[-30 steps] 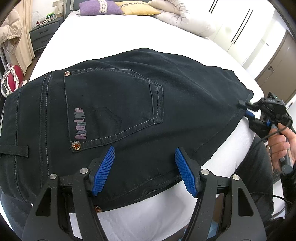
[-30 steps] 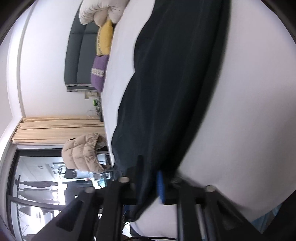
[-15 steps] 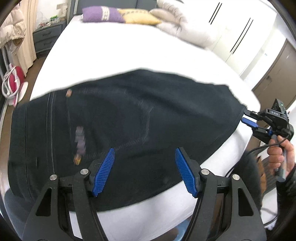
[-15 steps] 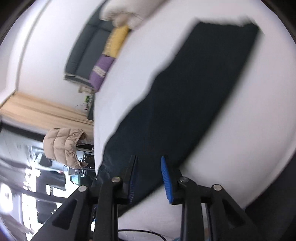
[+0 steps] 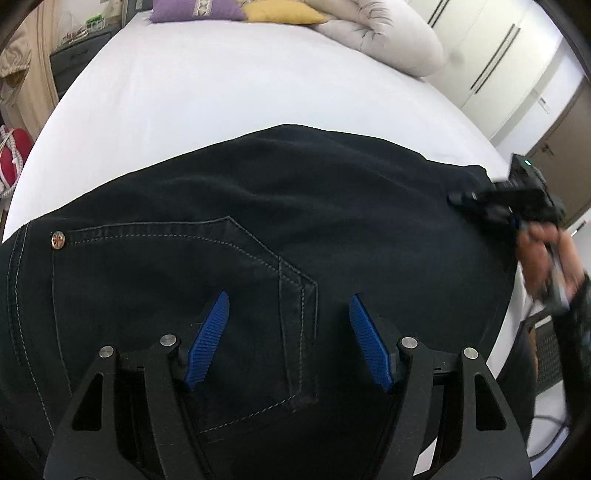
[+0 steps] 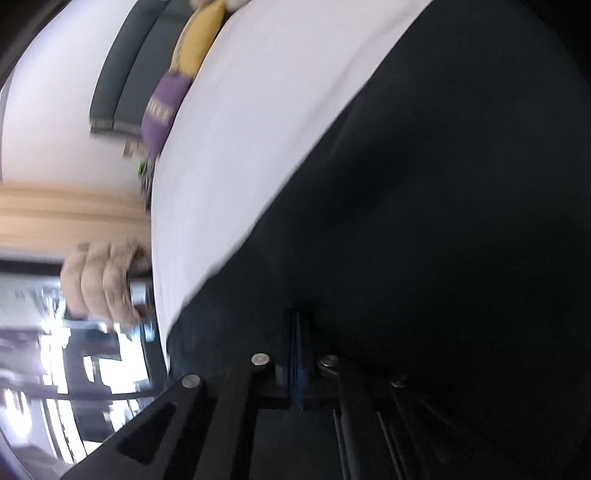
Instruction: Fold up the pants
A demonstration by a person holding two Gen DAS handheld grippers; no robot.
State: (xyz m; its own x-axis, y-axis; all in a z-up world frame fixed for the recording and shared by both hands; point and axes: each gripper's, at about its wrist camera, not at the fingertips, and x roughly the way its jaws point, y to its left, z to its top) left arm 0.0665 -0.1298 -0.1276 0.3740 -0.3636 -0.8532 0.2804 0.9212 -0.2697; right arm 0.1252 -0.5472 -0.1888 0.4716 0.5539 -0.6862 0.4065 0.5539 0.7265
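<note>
Black denim pants [image 5: 258, 229] lie folded flat on the white bed [image 5: 221, 96], back pocket up, waistband at the left. My left gripper [image 5: 288, 332] is open and empty, hovering just above the pocket area. My right gripper [image 5: 458, 197] shows in the left wrist view at the pants' right edge, over the fabric. In the right wrist view, rolled sideways and blurred, the right gripper [image 6: 297, 332] has its blue pads pressed together against the dark pants [image 6: 443, 221]; whether cloth sits between them is unclear.
Purple [image 5: 195, 9] and yellow [image 5: 280, 13] pillows and a white duvet [image 5: 384, 40] lie at the head of the bed. A dark nightstand [image 5: 74, 59] and curtain stand left. White wardrobes [image 5: 506, 55] and a door stand right.
The left gripper has moved forward over the pants, now above the pocket. The right gripper went from open beside the hem to shut, and moved onto the pants' right edge.
</note>
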